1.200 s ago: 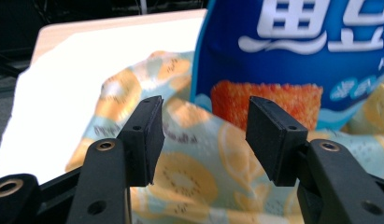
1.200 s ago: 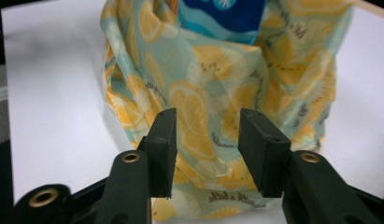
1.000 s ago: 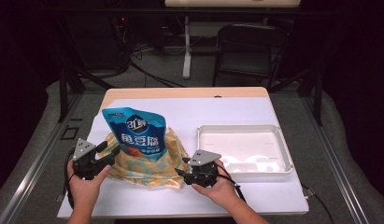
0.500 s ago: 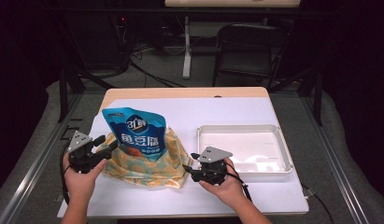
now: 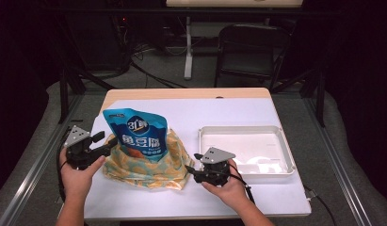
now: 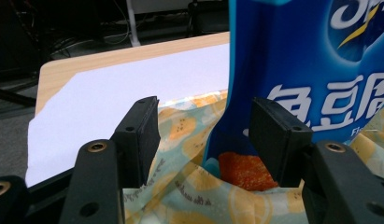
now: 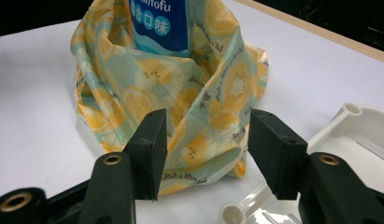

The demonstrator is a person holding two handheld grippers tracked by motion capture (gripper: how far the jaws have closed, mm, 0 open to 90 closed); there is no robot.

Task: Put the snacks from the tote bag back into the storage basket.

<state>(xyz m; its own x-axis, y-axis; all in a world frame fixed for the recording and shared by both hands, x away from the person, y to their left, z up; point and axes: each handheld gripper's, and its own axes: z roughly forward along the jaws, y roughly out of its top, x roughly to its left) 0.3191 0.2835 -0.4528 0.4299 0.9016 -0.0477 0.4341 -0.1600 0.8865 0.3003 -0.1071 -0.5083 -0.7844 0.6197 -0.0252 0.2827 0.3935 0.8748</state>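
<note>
While both jaw pairs have just been opening:
Left gripper (image 5: 100, 143): apart, gripping nothing.
Right gripper (image 5: 190, 165): apart, gripping nothing.
Blue pouch (image 5: 136, 133): base hidden inside lemon-print bag (image 5: 149, 165).

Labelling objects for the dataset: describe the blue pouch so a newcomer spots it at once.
On the white-covered table, look left of the white tray to the crumpled lemon-print bag between the two grippers. The blue snack pouch stands upright inside that bag, its top well above the bag's rim. It is the only glossy blue thing there, with large white characters across its front.

snack pouch (image 5: 135, 137) | foot hidden (inside fruit-print bag (image 5: 149, 165))
</note>
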